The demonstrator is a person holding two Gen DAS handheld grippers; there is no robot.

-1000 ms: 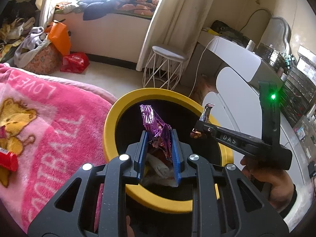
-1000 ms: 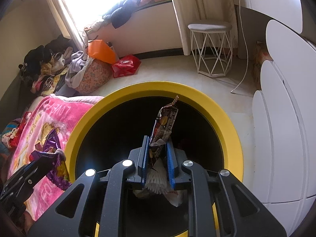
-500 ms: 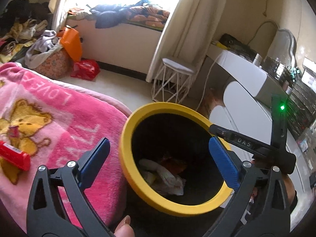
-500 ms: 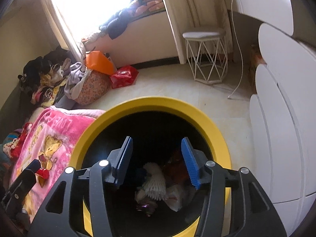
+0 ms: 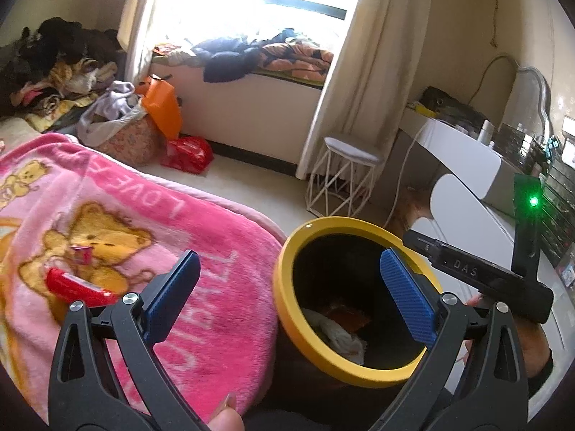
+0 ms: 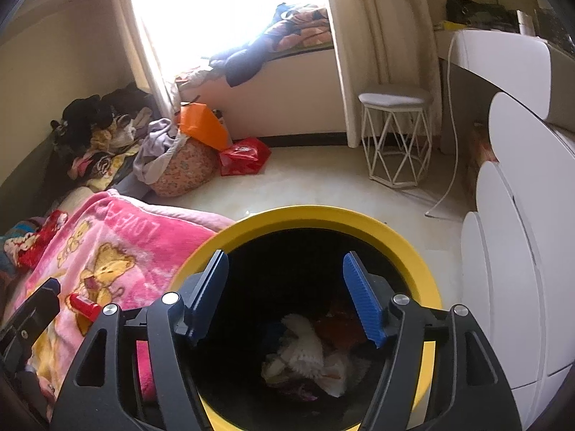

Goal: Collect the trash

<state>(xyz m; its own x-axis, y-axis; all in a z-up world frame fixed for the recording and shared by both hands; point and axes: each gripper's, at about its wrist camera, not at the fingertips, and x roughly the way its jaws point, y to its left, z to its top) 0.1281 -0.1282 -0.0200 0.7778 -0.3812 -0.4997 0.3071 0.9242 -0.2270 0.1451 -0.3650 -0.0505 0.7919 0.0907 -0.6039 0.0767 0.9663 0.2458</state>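
A black bin with a yellow rim (image 5: 287,309) (image 6: 413,255) stands beside the bed, with crumpled white paper and wrappers (image 6: 305,352) (image 5: 337,330) at its bottom. My left gripper (image 5: 287,287) is open and empty, one finger over the pink blanket, the other over the bin. Above the bin's mouth, my right gripper (image 6: 284,294) is empty and its jaws are opening. A red wrapper (image 5: 77,285) (image 6: 84,305) lies on the blanket's bear print. The right gripper's black body (image 5: 478,273) shows in the left wrist view.
A pink blanket (image 5: 118,222) covers the bed at left. A white wire stool (image 6: 395,140), a white dresser (image 6: 517,251), an orange bag (image 5: 161,109), a red bag (image 6: 244,156) and a laundry pile (image 6: 107,136) stand around the floor.
Both grippers opened and dropped their wrappers into the bin: the purple one from the left, the brown one from the right. Both have since lifted, and the left has swung toward the bed.
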